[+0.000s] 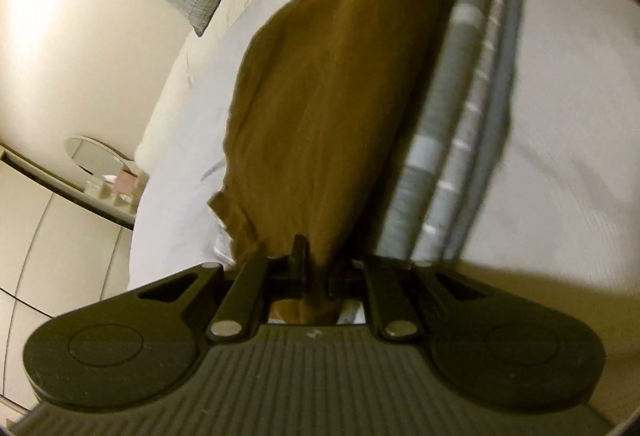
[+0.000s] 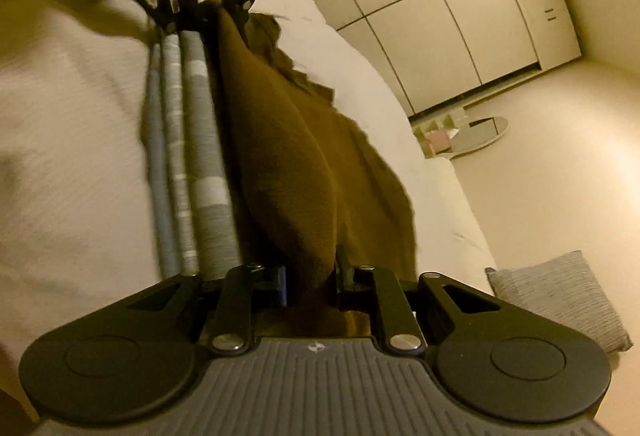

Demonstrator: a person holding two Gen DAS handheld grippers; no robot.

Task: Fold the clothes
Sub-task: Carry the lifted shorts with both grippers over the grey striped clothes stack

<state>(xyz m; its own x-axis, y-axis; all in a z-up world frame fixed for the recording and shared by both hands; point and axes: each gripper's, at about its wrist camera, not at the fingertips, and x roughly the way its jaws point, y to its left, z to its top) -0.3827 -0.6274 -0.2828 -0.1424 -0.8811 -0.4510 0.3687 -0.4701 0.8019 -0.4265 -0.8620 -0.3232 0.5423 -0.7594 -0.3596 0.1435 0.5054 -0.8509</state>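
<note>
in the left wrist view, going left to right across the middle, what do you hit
wall → white bed cover → brown garment held taut between both hand-held grippers → grey striped folded cloth → white bedding

1. The right tongs [image 2: 310,282] pinch one end of a brown soft cloth garment [image 2: 288,140].
2. The left tongs [image 2: 218,6] grip its far end.
3. A grey-and-white striped folded fabric [image 2: 200,156] lies beside it on the white bed [image 2: 72,116].
4. A grey textured cushion [image 2: 560,300] sits at lower right.
</note>
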